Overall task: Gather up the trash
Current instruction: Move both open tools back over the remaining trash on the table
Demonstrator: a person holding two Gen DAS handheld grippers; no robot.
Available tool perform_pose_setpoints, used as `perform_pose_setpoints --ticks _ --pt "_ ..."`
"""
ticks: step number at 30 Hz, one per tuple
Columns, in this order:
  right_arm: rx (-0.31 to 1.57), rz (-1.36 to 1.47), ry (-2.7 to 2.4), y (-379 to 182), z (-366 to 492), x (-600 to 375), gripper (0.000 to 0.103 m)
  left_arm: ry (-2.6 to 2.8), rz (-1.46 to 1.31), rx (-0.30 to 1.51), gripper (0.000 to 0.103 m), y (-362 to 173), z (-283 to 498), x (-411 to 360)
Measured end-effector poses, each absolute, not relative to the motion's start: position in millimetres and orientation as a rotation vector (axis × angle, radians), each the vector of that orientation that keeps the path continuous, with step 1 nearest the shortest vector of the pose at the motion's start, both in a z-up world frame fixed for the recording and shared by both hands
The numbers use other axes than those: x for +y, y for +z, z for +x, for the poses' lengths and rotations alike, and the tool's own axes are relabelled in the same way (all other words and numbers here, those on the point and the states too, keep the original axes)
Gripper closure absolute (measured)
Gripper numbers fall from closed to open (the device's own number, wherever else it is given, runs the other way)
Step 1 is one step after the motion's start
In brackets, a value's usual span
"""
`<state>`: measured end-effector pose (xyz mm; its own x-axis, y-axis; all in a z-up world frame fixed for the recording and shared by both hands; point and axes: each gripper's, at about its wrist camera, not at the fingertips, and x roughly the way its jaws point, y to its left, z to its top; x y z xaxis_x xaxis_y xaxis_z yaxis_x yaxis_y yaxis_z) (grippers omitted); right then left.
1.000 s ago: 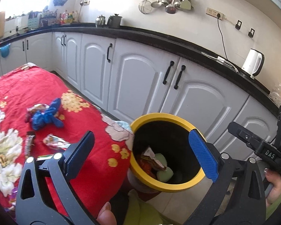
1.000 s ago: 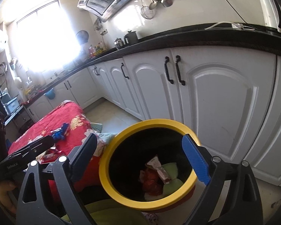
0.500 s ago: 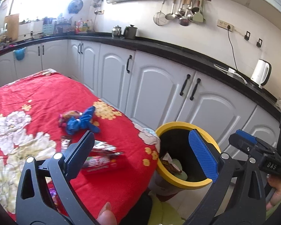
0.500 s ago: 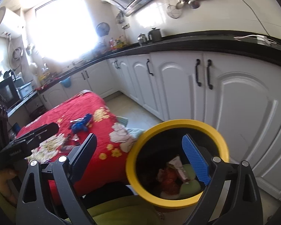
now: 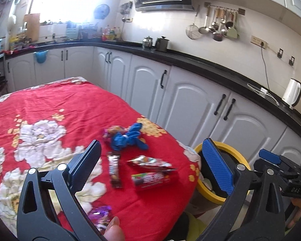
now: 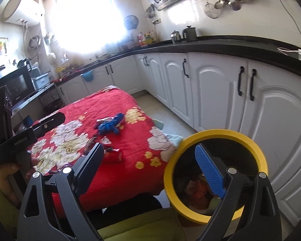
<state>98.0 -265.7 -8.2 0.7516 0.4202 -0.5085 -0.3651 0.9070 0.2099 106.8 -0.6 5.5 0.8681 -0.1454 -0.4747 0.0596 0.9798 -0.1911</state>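
Trash lies on a red flowered tablecloth [image 5: 60,108]: a crumpled blue wrapper [image 5: 128,137], a dark snack bar [image 5: 114,168], a shiny foil packet [image 5: 150,162], a red box [image 5: 152,179] and a purple wrapper [image 5: 100,215] at the near edge. My left gripper [image 5: 150,164] hangs open above the bar and packets, holding nothing. A yellow-rimmed black bin [image 6: 216,138] with trash inside stands right of the table. My right gripper [image 6: 148,172] is open between table edge and bin, empty. The blue wrapper [image 6: 110,125] and red box [image 6: 113,155] also show there.
White cabinets [image 5: 190,100] under a black counter [image 5: 210,66] run along the far side, with a kettle [image 5: 293,93]. A strip of tiled floor [image 6: 170,118] separates table and cabinets. A person's hand [image 6: 12,166] holds the left gripper's handle; green clothing [image 6: 142,227] lies below.
Both grippers swung left, away from the bin and toward the table. The bin slid to the right in both views and more wrappers came into sight. Jaws stayed open.
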Motion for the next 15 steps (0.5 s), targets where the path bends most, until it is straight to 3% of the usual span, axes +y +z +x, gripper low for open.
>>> perform_pose_setpoints --ticks 15 --pt "0.63 0.025 0.542 -16 115 -206 0.014 -0.047 -0.176 0.512 0.011 1 94 50"
